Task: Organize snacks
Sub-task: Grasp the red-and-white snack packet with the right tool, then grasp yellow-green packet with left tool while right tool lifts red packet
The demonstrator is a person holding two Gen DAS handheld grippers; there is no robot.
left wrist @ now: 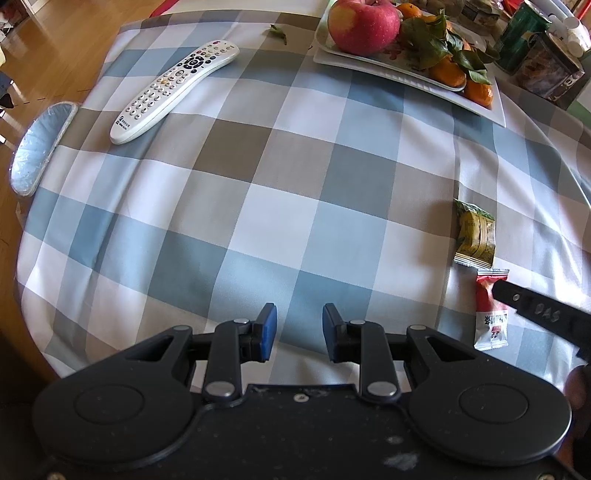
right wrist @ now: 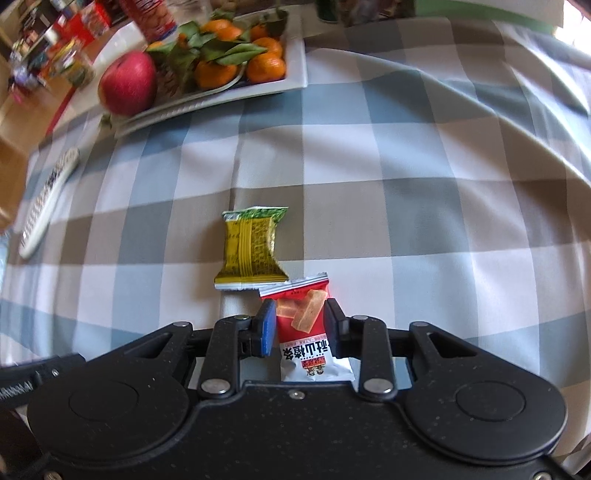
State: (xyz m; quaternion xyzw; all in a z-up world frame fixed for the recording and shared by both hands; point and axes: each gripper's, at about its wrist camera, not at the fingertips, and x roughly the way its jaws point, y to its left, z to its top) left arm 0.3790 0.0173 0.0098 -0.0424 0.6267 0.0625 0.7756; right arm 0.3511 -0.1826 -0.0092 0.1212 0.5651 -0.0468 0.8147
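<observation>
Meanwhile, a red snack packet (right wrist: pixel 306 325) is framed between the pads of the right tool (right wrist: pixel 300 326), whose jaws stand parted and clear of it, on the checked counter (right wrist: pixel 406 221). Just beyond, touching it, one yellow-green packet (right wrist: pixel 251 251) lies flat. Release appears complete; next, withdrawal is called for. The left tool (left wrist: pixel 300 328) is held narrow and empty. Two packets are counted, one remote (left wrist: pixel 173 90), one fruit tray (left wrist: pixel 495 110).

This looks like a home. The counter (left wrist: pixel 258 177) has a soft cloth with blue, grey and white squares. A white TV remote (left wrist: pixel 173 88) lies near its far left edge. A white plate (left wrist: pixel 406 70) at the far edge holds a red apple (left wrist: pixel 362 26) and oranges with leaves (left wrist: pixel 447 70). The floor (left wrist: pixel 55 33) is brown wood.
</observation>
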